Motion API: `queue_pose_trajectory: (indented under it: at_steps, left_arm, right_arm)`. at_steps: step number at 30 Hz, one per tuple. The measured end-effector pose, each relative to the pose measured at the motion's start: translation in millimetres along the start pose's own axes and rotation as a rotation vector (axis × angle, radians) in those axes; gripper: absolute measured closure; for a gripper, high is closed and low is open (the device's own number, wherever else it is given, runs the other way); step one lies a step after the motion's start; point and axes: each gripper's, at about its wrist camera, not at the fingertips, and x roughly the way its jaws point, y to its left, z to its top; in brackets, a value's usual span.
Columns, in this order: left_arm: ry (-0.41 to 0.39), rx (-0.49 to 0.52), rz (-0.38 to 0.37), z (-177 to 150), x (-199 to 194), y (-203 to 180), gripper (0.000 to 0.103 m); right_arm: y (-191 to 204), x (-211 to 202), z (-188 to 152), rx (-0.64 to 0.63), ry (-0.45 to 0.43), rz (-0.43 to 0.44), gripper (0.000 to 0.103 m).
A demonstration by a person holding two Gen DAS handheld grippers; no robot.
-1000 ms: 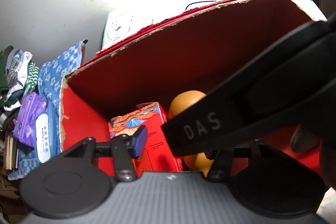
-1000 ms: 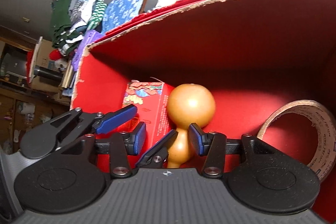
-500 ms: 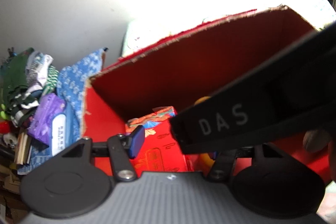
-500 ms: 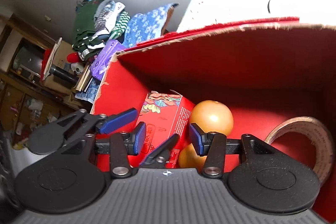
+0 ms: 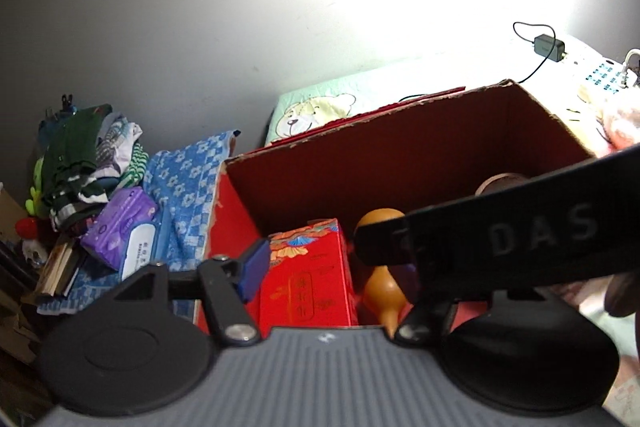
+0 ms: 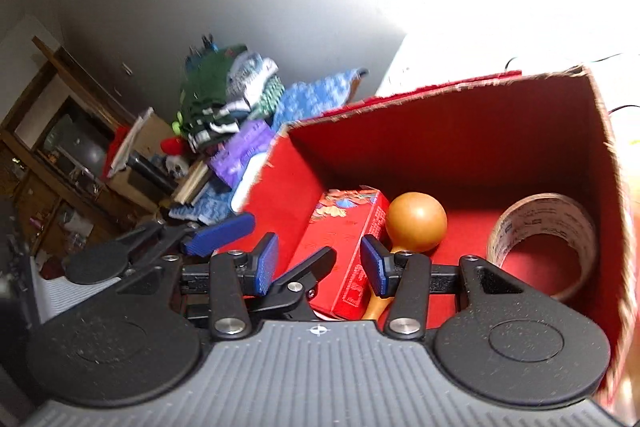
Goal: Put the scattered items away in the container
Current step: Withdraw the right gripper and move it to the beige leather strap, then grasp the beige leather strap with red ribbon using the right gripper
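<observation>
Both tools sit over the open red box [image 6: 460,131] on the bed. Right tongs [image 6: 320,265]: pads apart, nothing btwn them. Left tongs [image 5: 324,267]: own cam shows only one blue pad [image 5: 254,269]; the other is hidden behind a black bar marked DAS [image 5: 520,239], prob part of the right tool. Right cam sees both left fingers from the side, spread and empty. Task things are inside the box on its floor: red carton [image 6: 344,251] standing at the left wall, gourd [image 6: 416,221] touching its right side, tape roll [image 6: 536,211] on edge near the right wall, apart from the gourd. Reads as a gap btwn picks, w/ nothing in hand. Next move, IMO: lift both tools clear of the rim w/o crossing each other, then look for whatever's loose. Neither cam shows a stray item on the bed sheet [image 5: 316,111]. The purple wipes pack [image 5: 120,227] and clothes pile [image 5: 80,155] sit on a blue cloth [image 5: 184,187] left of the box, and I can't tell if they count. View diffs: left cam alone shows the charger and cable [image 5: 550,45] behind the box and a fingertip [image 5: 620,291] at the right edge, but barely any of the tape. Right cam gives the whole tape roll and the full box floor.
</observation>
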Motion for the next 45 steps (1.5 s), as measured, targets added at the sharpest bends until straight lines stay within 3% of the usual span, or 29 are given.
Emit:
queue_pose_trajectory:
  at_steps: [10, 16, 30, 37, 45]
  left_arm:
    - [-0.036, -0.142, -0.048, -55.1, -40.7, 22.1, 0.036]
    - [-0.072, -0.187, 0.014, -85.1, -62.6, 23.9, 0.036]
    - [0.085, -0.239, -0.036, -146.4, -31.3, 21.4, 0.036]
    - [0.1, -0.25, -0.071, -162.3, -24.4, 20.8, 0.036]
    - [0.094, -0.26, -0.157, -169.7, -17.2, 23.2, 0.036]
  right_arm:
    - [12.5, -38.2, -55.9, 0.003, -0.135, 0.139, 0.053]
    - [-4.1, -44.8, -88.0, 0.051, -0.147, 0.182, 0.053]
    - [-17.3, -15.5, -124.7, 0.114, -0.008, 0.174, 0.054]
    - [-12.5, 0.8, -135.9, 0.116, 0.063, 0.181, 0.054]
    - [-10.9, 18.4, -141.9, 0.127, 0.086, 0.138, 0.054]
